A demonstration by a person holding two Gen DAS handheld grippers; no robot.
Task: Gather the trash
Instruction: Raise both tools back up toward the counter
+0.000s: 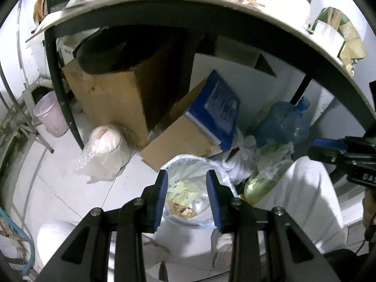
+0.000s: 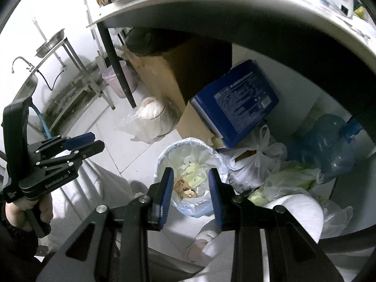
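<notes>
A small trash bin (image 1: 219,166) with a white liner stands on the tiled floor under a table. It holds yellow paper scraps (image 1: 182,193) and brown bits. It also shows in the right wrist view (image 2: 164,155). My left gripper (image 1: 188,199) hangs open and empty above the bin. My right gripper (image 2: 190,195) is open and empty above the same bin. The left gripper (image 2: 91,143) shows at the left of the right wrist view. The right gripper (image 1: 329,145) shows at the right edge of the left wrist view.
Cardboard boxes (image 1: 112,98), a blue box (image 2: 235,103), tied plastic bags (image 2: 256,159), a blue water jug (image 2: 329,145) and a bagged white bundle (image 1: 103,145) crowd the floor under the table (image 1: 211,7). A pink bucket (image 1: 50,115) stands left. My white-clad legs (image 1: 312,199) are below.
</notes>
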